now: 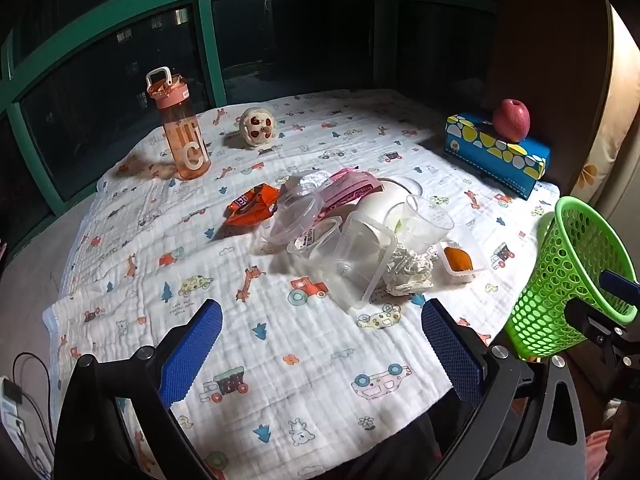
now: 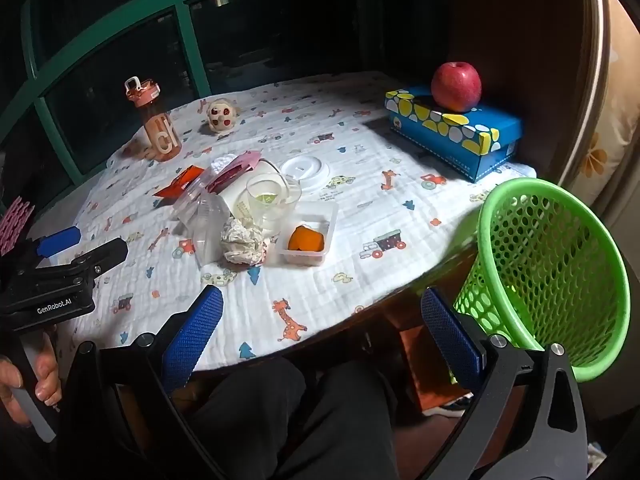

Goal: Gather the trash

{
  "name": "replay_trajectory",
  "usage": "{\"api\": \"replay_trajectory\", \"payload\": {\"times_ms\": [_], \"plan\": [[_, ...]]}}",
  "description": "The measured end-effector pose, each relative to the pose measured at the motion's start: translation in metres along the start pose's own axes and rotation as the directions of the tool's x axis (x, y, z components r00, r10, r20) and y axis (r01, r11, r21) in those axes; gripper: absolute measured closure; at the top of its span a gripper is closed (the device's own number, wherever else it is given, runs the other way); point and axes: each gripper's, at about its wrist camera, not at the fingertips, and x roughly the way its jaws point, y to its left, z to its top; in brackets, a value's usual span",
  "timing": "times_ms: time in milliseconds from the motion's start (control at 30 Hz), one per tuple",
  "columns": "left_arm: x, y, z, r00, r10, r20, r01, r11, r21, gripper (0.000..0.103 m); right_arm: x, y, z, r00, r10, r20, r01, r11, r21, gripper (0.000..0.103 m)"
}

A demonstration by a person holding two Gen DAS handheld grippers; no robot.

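While both grippers hung above the near edge of the round table (image 1: 280,360), neither held anything. The left gripper (image 1: 322,350) had its blue-padded fingers spread wide over the printed cloth (image 2: 352,216), and the right gripper (image 2: 322,346) stood equally wide near the table's rim. Trash lay heaped at the table's centre: clear plastic containers (image 1: 352,256), a clear cup (image 2: 272,200), a crumpled paper ball (image 2: 245,245), an orange wrapper (image 1: 252,208), a pink packet (image 1: 348,188), a white lid (image 2: 306,170) and a small tray (image 2: 310,234) holding an orange scrap. A green mesh basket (image 2: 560,280) was tilted at the table's right edge, just beside the right gripper. Well apart from the heap stood a pink water bottle (image 1: 182,128), a round toy (image 1: 258,126) and a blue tissue box (image 2: 456,132) bearing a red apple (image 2: 456,86).
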Motion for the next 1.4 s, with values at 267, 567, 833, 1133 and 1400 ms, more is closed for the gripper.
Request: {"api": "replay_trajectory", "payload": {"times_ms": [267, 567, 833, 1133, 1400], "plan": [[0.005, -0.010, -0.003, 1.000, -0.003, -0.010, 0.003, 1.000, -0.004, 0.006, 0.000, -0.002, 0.000, 1.000, 0.007, 0.004, -0.007, 1.000, -0.001, 0.005], [0.007, -0.011, -0.003, 1.000, -0.024, -0.016, 0.024, 1.000, -0.004, 0.006, 0.000, -0.003, 0.000, 1.000, -0.003, 0.004, 0.003, 1.000, 0.001, 0.005], [0.006, -0.013, -0.002, 1.000, -0.024, -0.017, 0.024, 1.000, 0.000, 0.006, 0.001, -0.004, 0.000, 1.000, -0.001, 0.001, 0.001, 1.000, 0.005, 0.005], [0.006, -0.013, -0.002, 1.000, -0.024, -0.017, 0.024, 1.000, -0.001, 0.006, 0.003, -0.005, -0.001, 1.000, 0.001, 0.001, -0.001, 1.000, 0.009, 0.005], [0.006, -0.013, -0.002, 1.000, -0.025, -0.020, 0.025, 1.000, 0.000, 0.006, 0.004, -0.004, 0.000, 1.000, 0.000, -0.001, 0.000, 1.000, 0.011, 0.005]]}}
